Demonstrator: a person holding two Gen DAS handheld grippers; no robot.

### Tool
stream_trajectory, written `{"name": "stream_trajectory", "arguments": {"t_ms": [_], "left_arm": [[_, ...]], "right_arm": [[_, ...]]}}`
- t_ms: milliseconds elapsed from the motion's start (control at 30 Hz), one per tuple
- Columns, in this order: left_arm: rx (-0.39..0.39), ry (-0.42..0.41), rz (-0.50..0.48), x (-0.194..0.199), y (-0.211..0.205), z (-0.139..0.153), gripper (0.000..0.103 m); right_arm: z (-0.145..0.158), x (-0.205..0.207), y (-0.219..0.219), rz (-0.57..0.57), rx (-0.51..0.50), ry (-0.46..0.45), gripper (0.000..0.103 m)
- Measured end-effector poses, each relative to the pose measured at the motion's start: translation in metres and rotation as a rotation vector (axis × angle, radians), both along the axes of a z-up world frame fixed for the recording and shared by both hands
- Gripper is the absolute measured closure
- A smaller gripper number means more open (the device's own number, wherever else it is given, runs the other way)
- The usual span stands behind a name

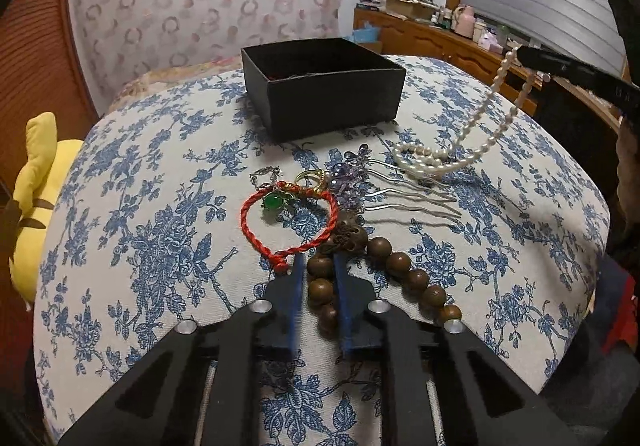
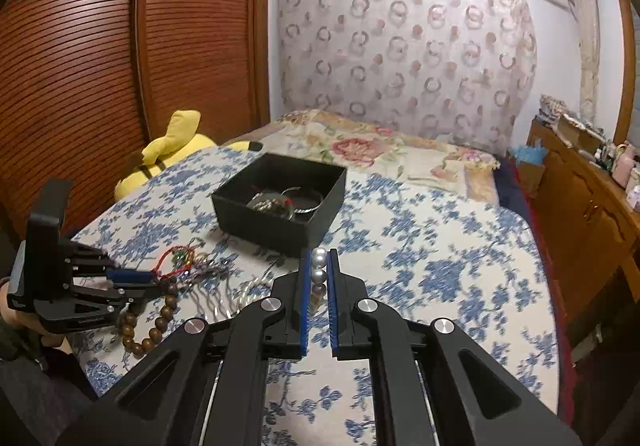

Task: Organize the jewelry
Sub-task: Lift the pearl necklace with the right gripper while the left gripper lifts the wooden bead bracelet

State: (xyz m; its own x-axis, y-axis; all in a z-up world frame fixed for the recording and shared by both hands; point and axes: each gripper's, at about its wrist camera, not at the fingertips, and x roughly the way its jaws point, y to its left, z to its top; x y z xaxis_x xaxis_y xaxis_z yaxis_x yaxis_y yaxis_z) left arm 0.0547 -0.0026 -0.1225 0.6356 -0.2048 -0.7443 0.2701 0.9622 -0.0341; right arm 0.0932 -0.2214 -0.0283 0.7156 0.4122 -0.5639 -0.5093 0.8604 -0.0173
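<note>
Left wrist view: near the black square box [image 1: 324, 86], our left gripper [image 1: 318, 266] clamps brown wooden beads [image 1: 320, 288]; right gripper [image 2: 319, 266] pinches the white pearl necklace [image 1: 480, 126].

White pearl necklace [image 1: 486, 118] hangs lifted, tail on the cloth; brown bead bracelet [image 1: 400, 266] lies nearby.

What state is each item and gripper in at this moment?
Box: open, jewelry already inside.
Pearl necklace: partly lifted, its tail on the cloth.
Right gripper: shut on pearl necklace.
Wooden bead bracelet: lying on the cloth.
Left gripper: shut on wooden bead bracelet.
Red cord bracelet: lying loose.
Hair comb: lying loose.
</note>
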Motion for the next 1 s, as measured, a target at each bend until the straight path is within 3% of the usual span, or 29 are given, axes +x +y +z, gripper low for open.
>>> {"name": "stream_trajectory", "arguments": {"t_ms": [233, 533, 1000], "left_arm": [[-0.03, -0.024, -0.018, -0.005, 0.0, 0.009, 0.091], [-0.095, -0.138, -0.064, -0.016, -0.009, 0.058, 0.091], [-0.134, -0.277, -0.088, 0.009, -0.016, 0.118, 0.091]], "right_arm": [[0.012, 0.001, -0.008, -0.017, -0.003, -0.019, 0.095], [0.034, 0.001, 0.0, -0.001, -0.002, -0.063, 0.095], [0.07, 0.013, 0.014, 0.021, 0.0, -0.141, 0.095]]}}
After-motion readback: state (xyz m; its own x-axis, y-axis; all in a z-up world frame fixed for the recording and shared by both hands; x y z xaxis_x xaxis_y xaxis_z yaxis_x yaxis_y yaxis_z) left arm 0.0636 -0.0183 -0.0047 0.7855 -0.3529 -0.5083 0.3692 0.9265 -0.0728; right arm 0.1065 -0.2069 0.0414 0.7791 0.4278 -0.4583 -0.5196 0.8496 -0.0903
